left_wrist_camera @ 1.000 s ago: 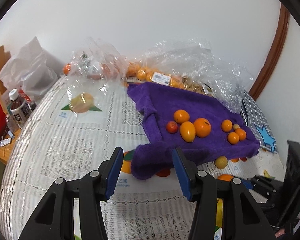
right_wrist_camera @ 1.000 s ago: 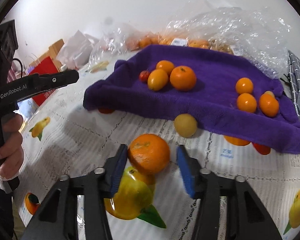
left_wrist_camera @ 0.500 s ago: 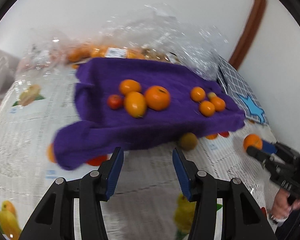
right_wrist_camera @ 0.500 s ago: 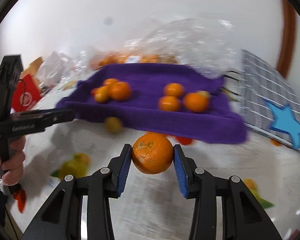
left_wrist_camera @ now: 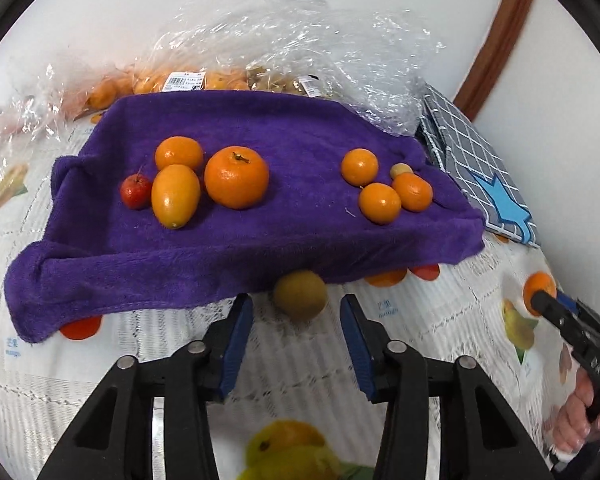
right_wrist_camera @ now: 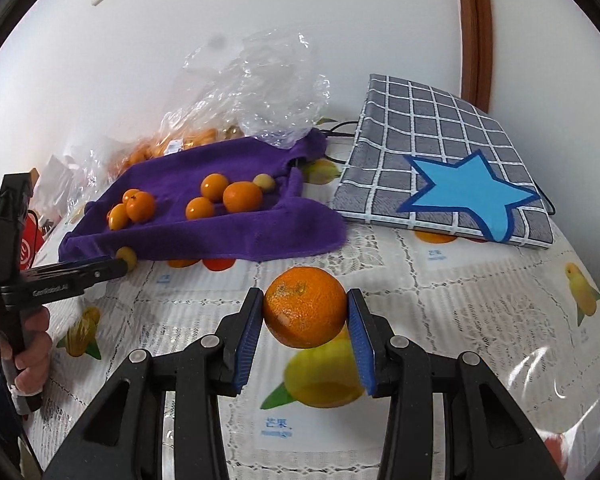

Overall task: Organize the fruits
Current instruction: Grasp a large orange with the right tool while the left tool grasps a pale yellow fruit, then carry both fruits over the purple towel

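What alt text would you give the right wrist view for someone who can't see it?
The right tool grips an orange between its blue pads above a fruit-print tablecloth. Behind lies a purple towel holding small oranges, with a checked pad bearing a blue star at right. The left tool reaches toward a yellowish fruit.

The towel (left_wrist_camera: 259, 240) lies on the table (left_wrist_camera: 59, 380). On it sit two clusters of fruit, four pieces left (left_wrist_camera: 235, 178), four right (left_wrist_camera: 380, 202). Behind it lie plastic bags (left_wrist_camera: 300, 40); right of it, a cushion (left_wrist_camera: 472, 160). Before its front edge rests one round fruit (left_wrist_camera: 300, 295).
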